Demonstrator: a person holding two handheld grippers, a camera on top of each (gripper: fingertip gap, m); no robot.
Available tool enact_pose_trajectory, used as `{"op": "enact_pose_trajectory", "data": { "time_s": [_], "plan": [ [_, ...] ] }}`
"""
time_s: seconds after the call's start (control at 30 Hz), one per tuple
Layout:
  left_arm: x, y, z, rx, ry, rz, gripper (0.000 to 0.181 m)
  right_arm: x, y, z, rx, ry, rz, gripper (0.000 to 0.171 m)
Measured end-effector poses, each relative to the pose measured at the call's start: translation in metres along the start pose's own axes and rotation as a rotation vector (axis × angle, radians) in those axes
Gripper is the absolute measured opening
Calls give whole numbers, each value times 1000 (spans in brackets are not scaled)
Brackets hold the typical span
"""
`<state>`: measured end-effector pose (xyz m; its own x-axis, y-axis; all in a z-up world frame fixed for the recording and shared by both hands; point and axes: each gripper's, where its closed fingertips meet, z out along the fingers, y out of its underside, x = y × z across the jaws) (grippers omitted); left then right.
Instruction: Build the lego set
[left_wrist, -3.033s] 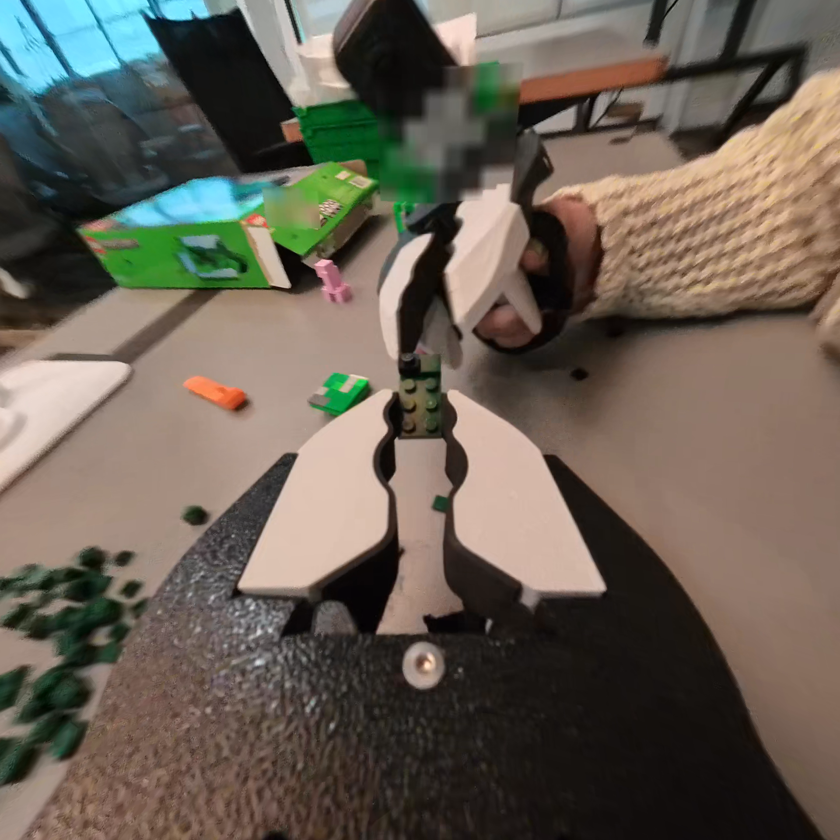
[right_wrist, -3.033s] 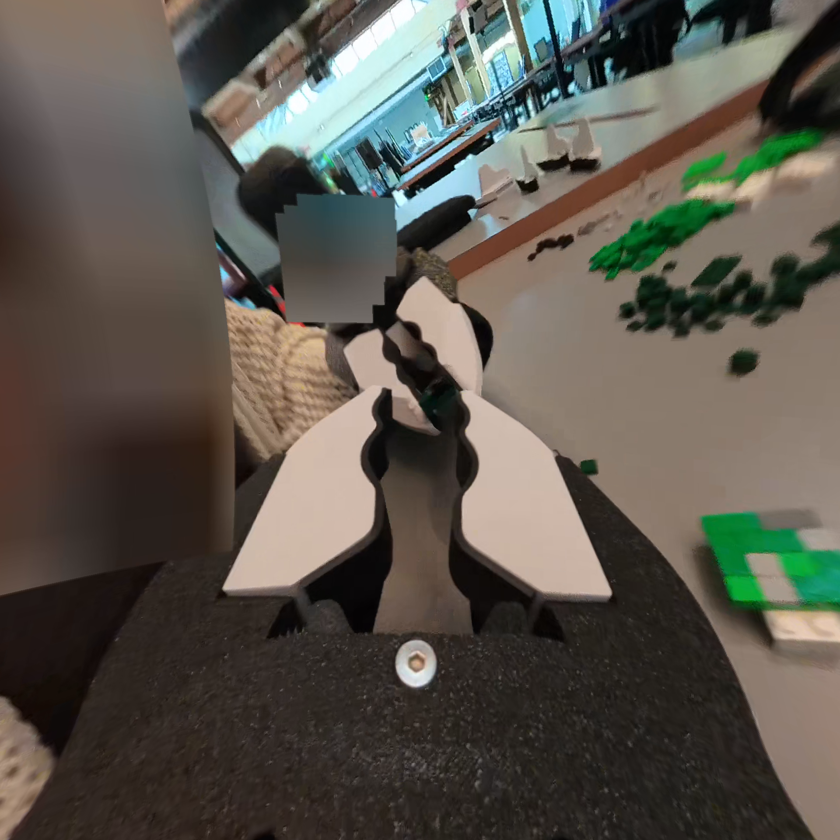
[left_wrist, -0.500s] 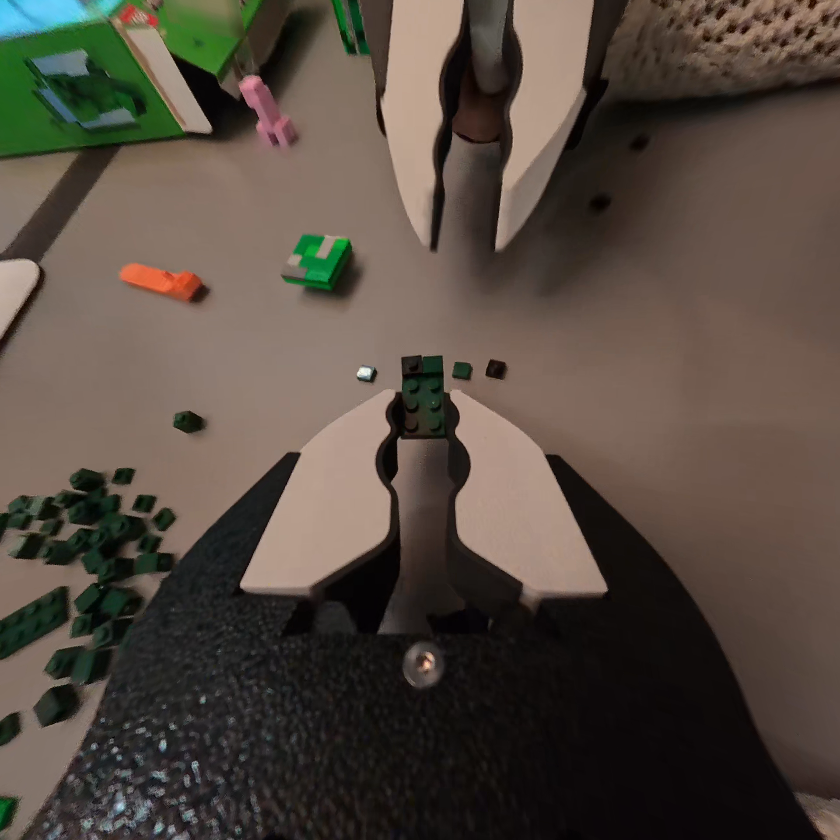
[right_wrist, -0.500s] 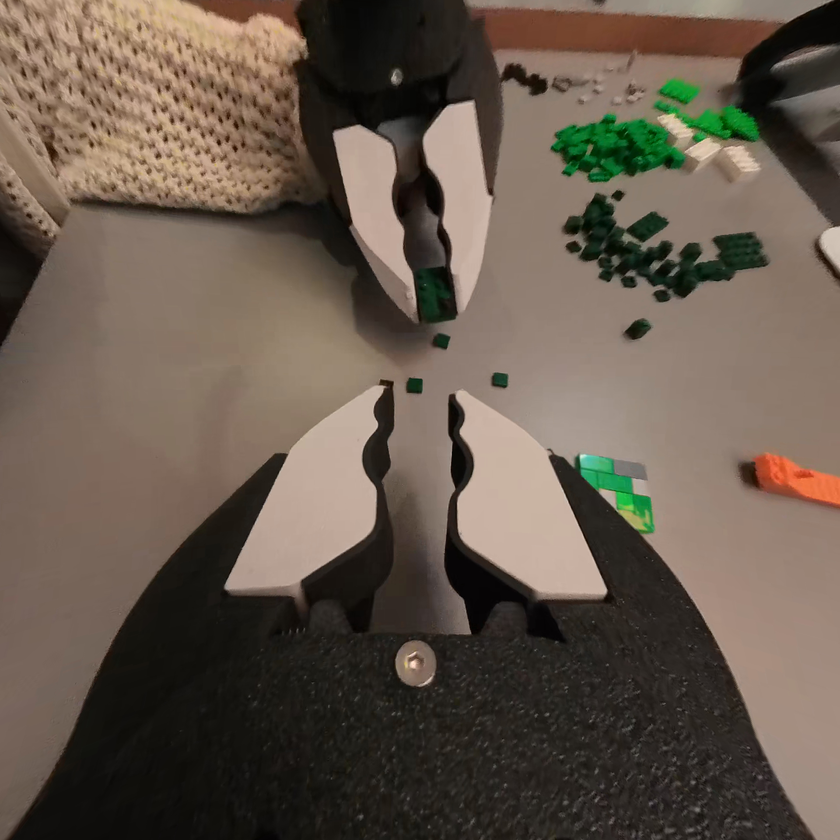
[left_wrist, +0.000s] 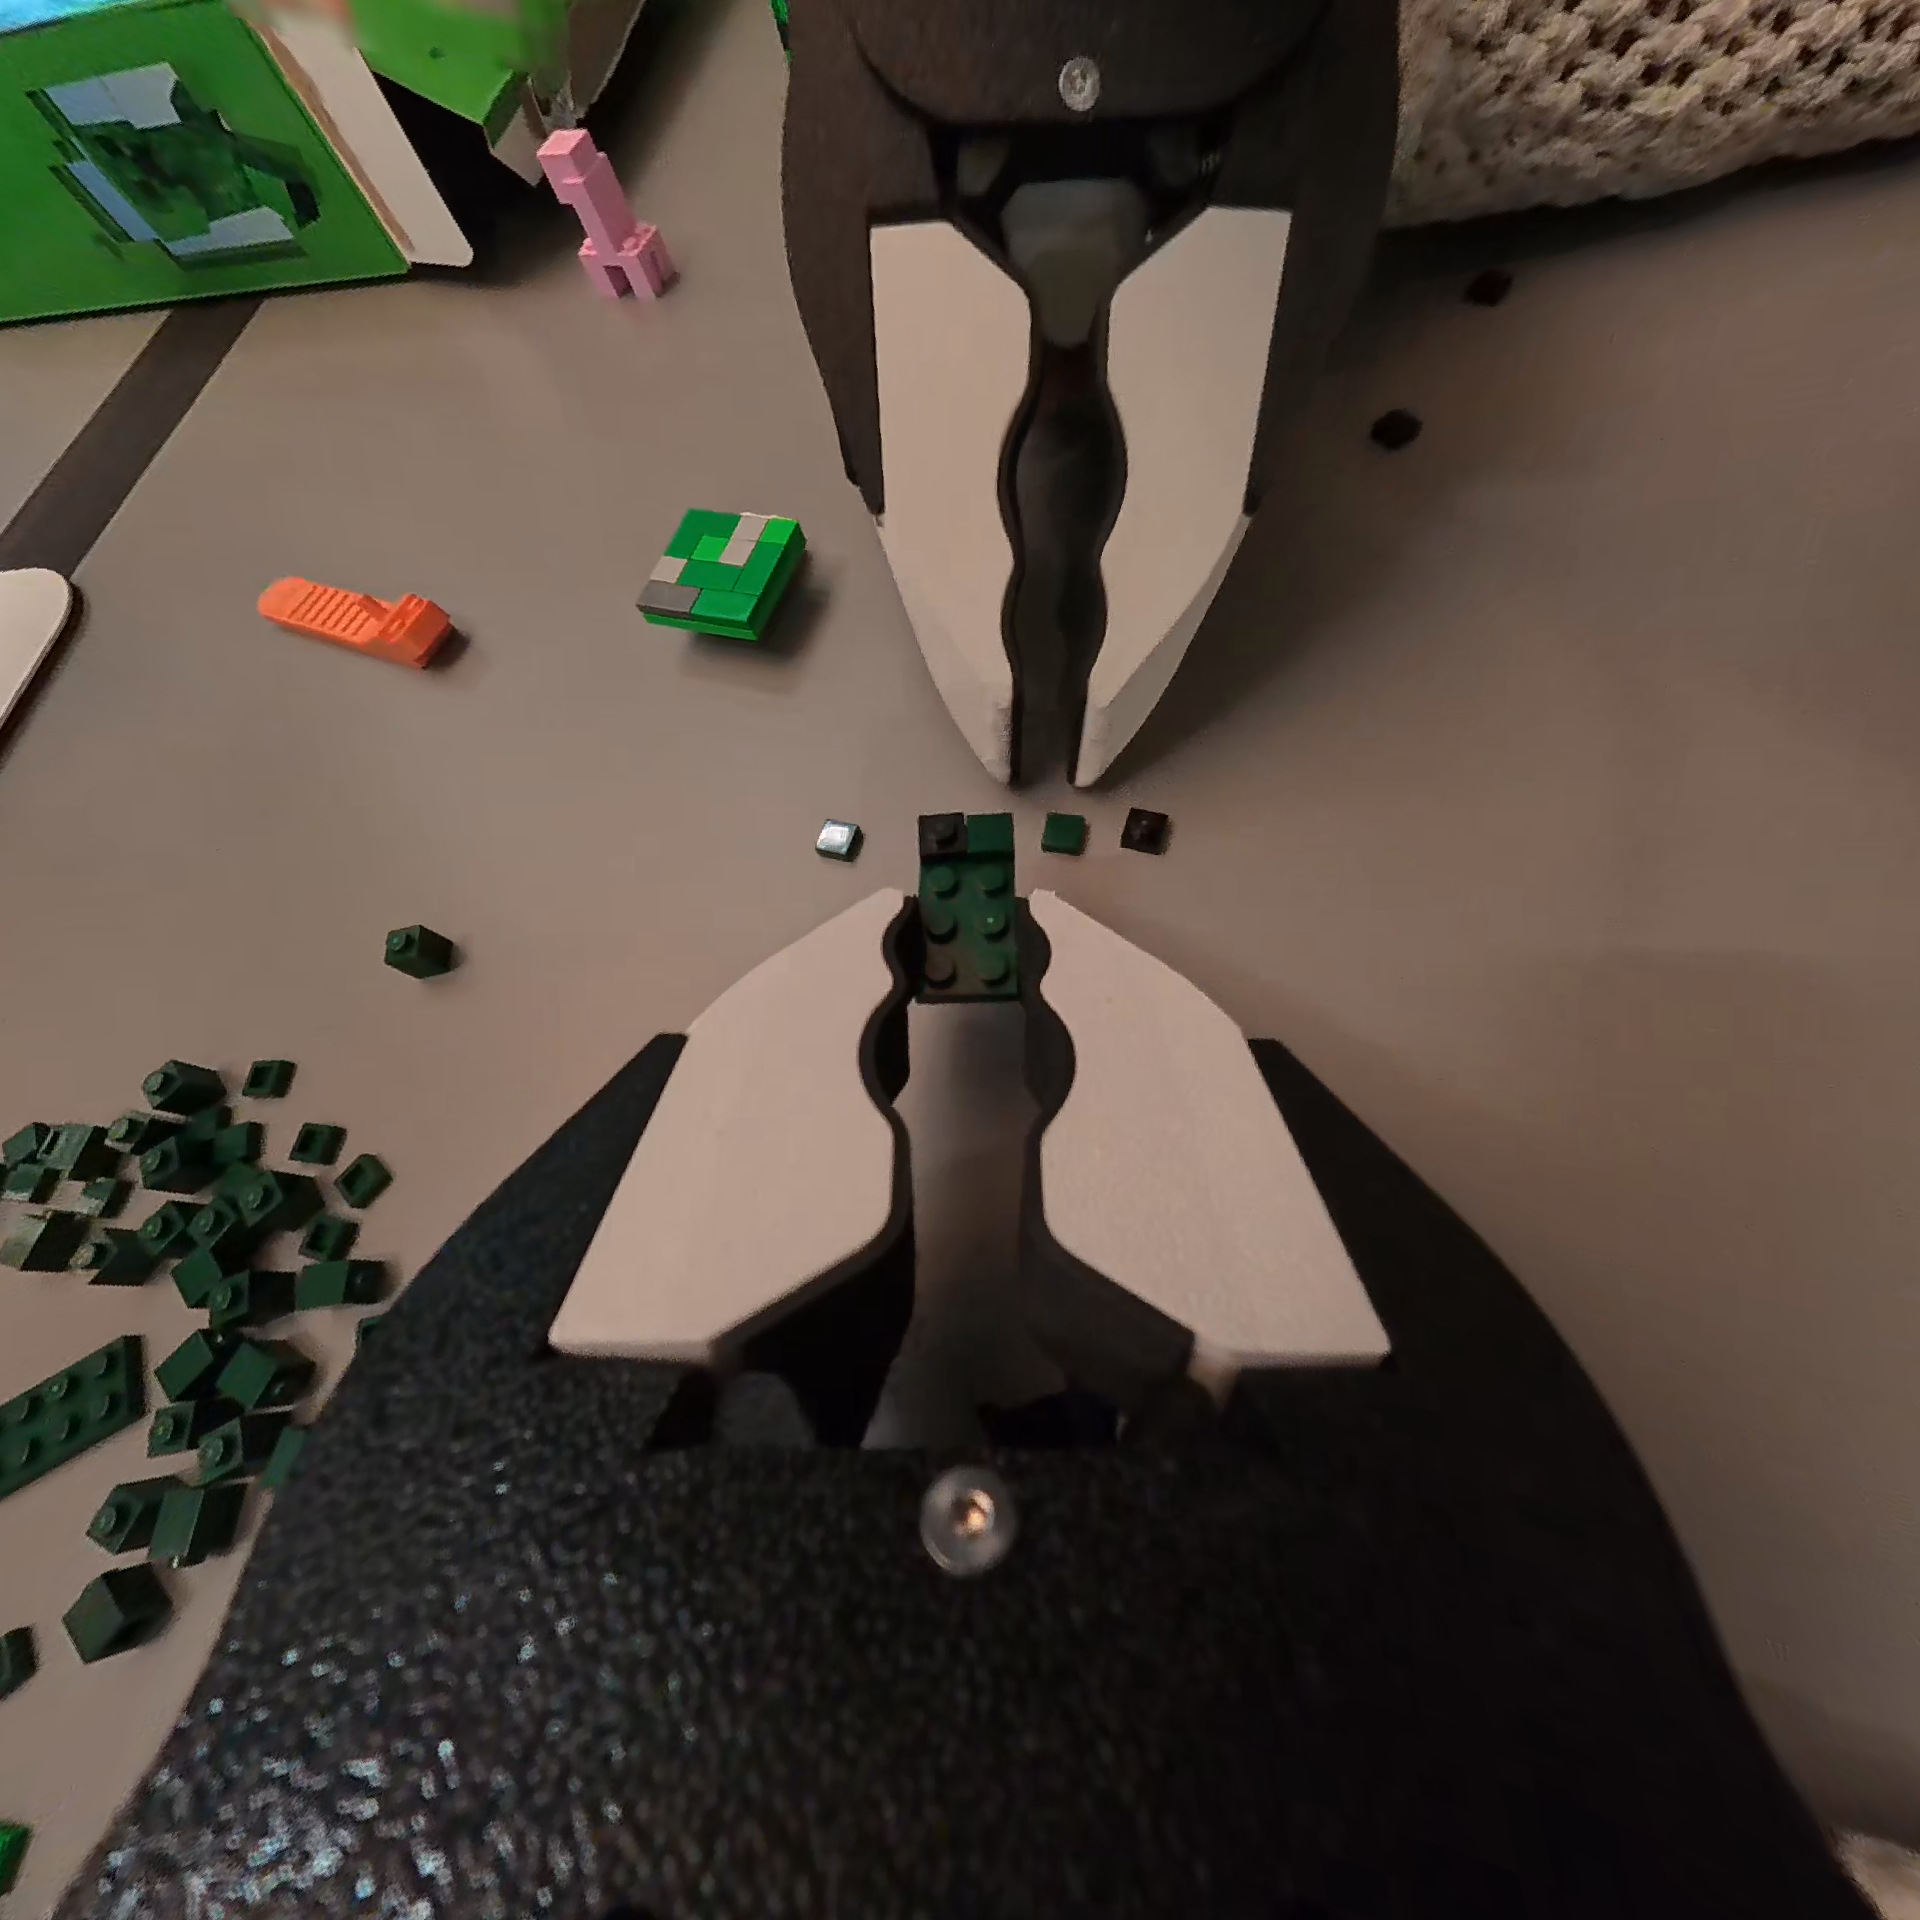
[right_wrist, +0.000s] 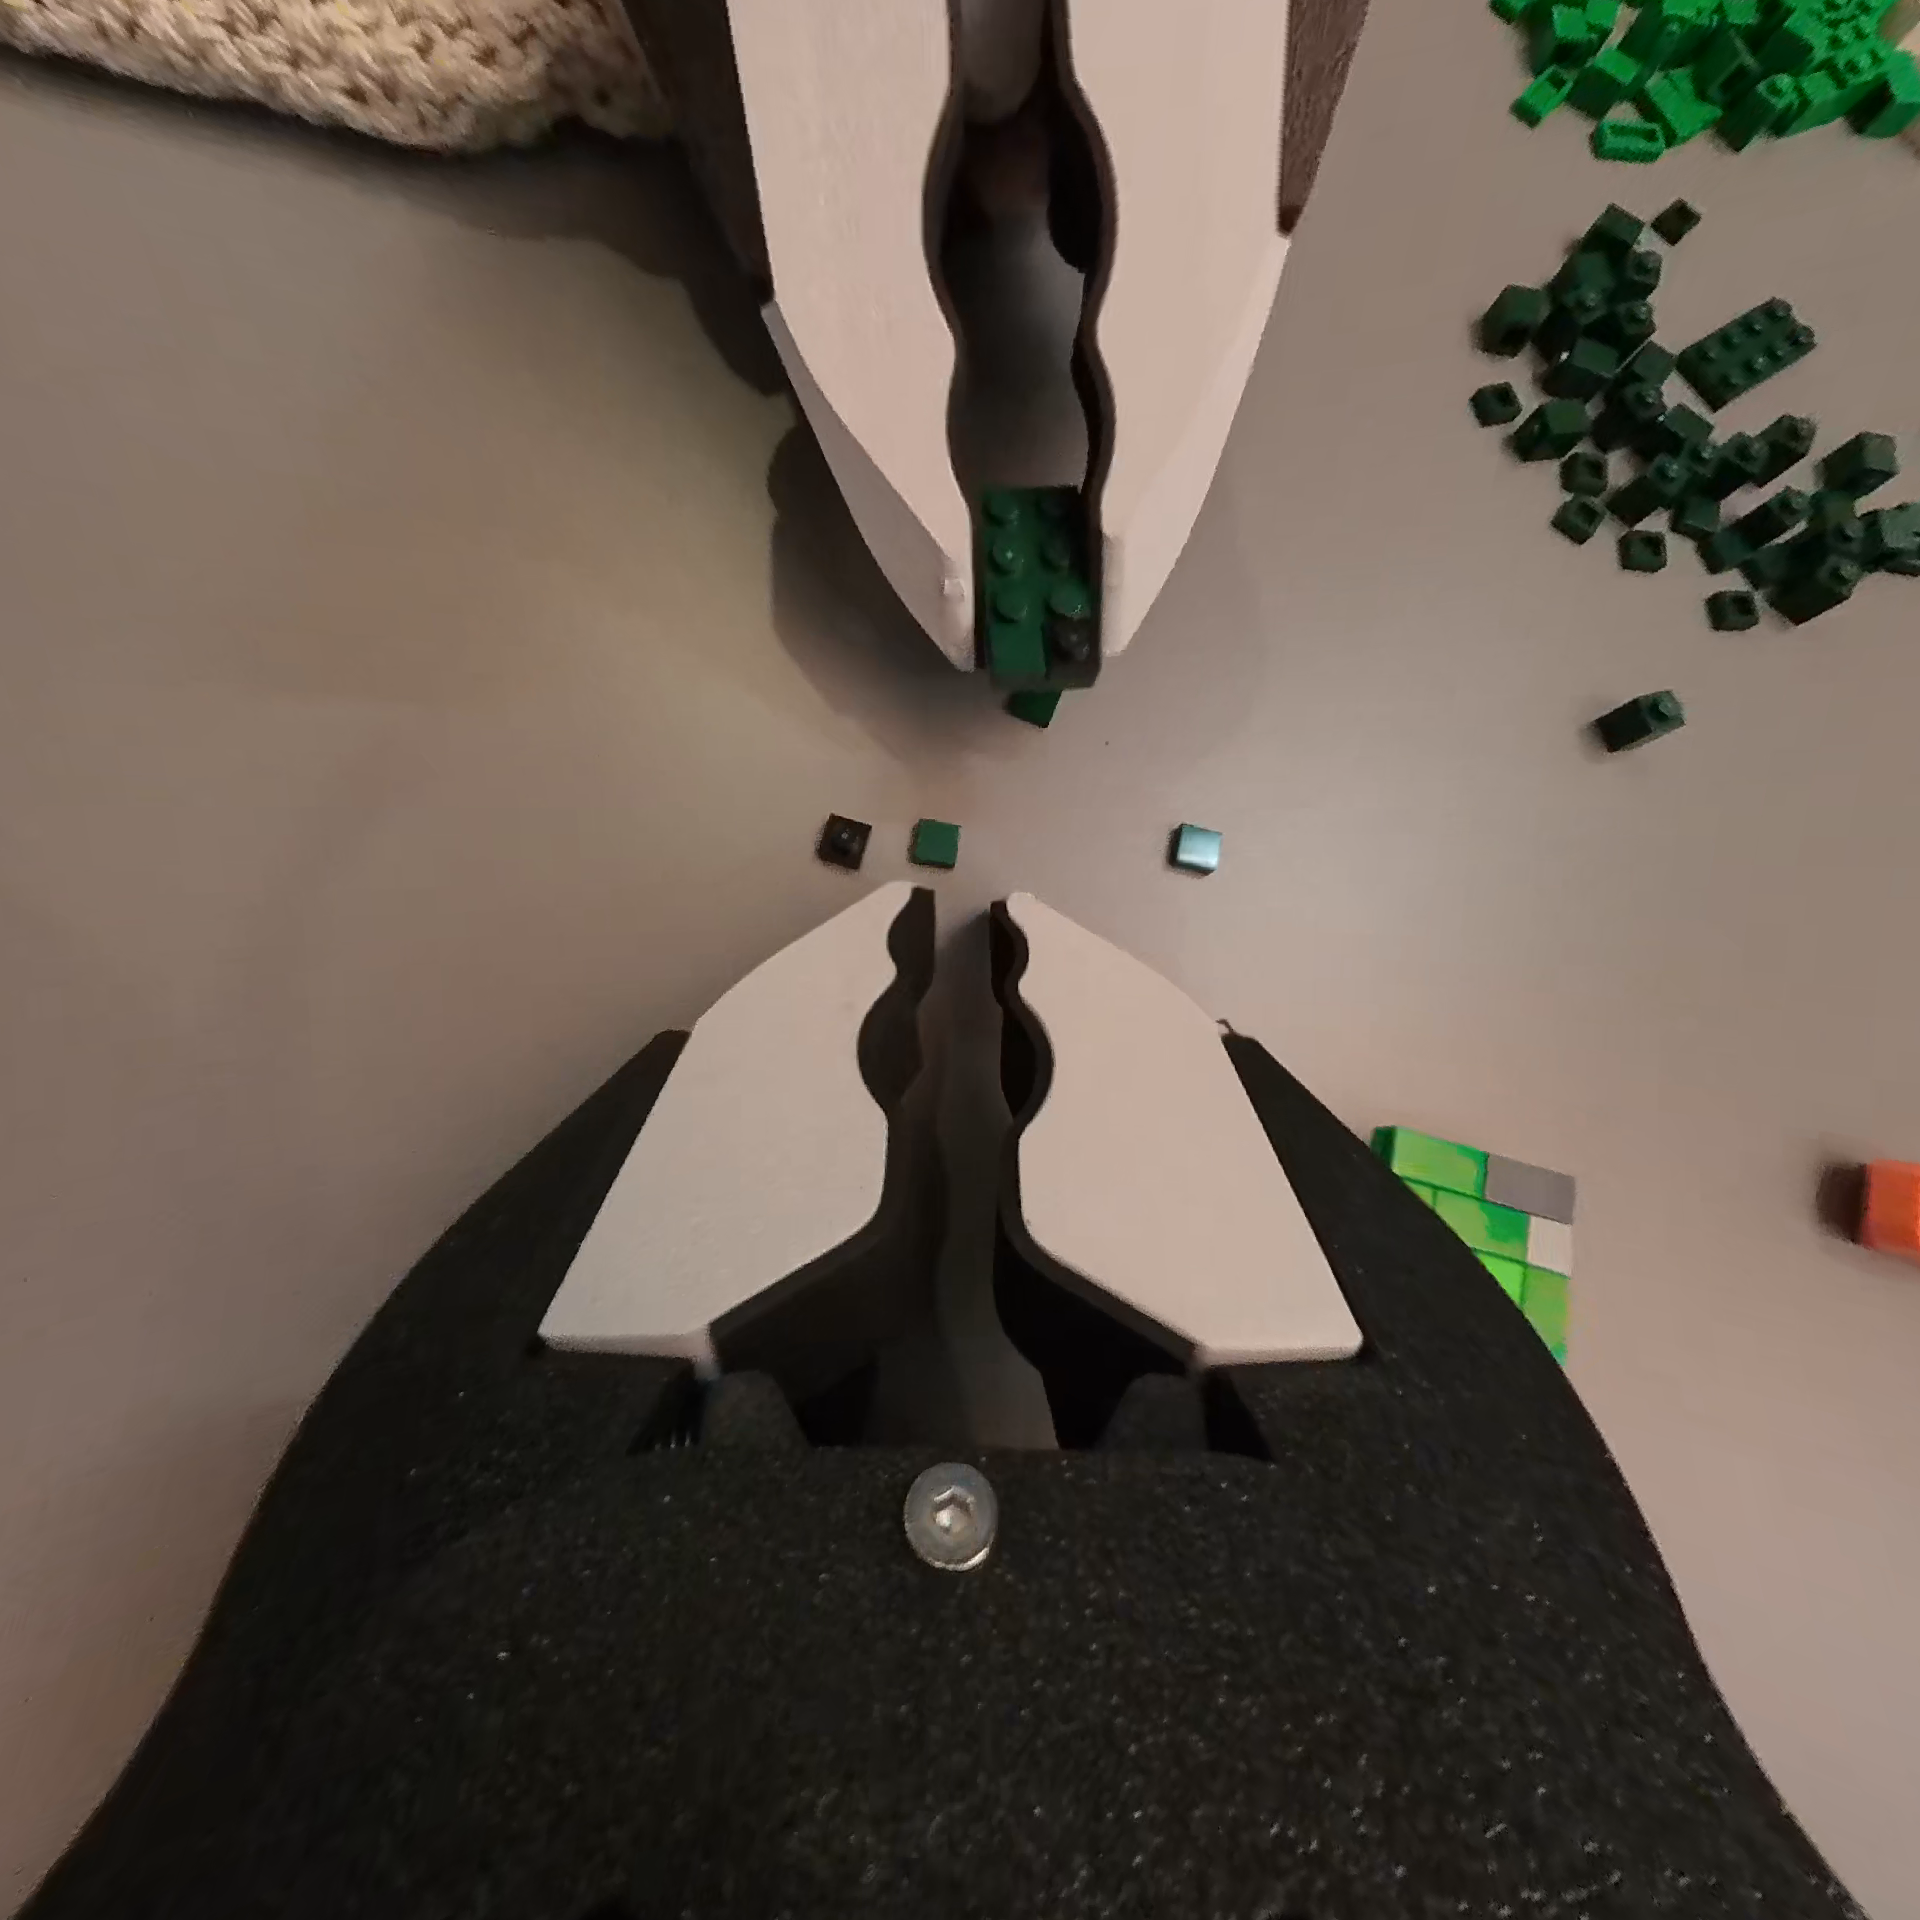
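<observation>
The left gripper (left_wrist: 966, 909) is clamped on a dark green studded lego plate (left_wrist: 968, 935), which pokes out past its white fingertips with a black stud piece and a green tile capping the far end. Facing it, tip to tip, the right gripper (right_wrist: 961, 909) hangs over the grey tabletop (right_wrist: 416, 727) with its jaws nearly together, just a thin slit between them and nothing in it. Between the two tools lie a small dark green square tile (right_wrist: 935, 842), a small black square piece (right_wrist: 844, 840) just beside it, and a shiny teal tile (right_wrist: 1195, 847) apart. A heap of loose dark green bricks (left_wrist: 177, 1247) sits left of the left gripper.
</observation>
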<state>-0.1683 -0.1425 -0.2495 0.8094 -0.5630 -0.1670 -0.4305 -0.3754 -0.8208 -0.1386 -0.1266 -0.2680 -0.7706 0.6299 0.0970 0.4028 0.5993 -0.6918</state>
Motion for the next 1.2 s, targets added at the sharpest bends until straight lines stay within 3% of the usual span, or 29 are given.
{"op": "enact_pose_trajectory", "data": {
  "time_s": [0.47, 1.2],
  "plan": [
    [-2, 2, 0, -11, 1, -27, 17, -1, -3, 4, -32, 74, 23, 10],
    [-1, 2, 1, -19, 15, -32, 16, -2, -3, 3, -5, 42, 139, 11]
  ]
}}
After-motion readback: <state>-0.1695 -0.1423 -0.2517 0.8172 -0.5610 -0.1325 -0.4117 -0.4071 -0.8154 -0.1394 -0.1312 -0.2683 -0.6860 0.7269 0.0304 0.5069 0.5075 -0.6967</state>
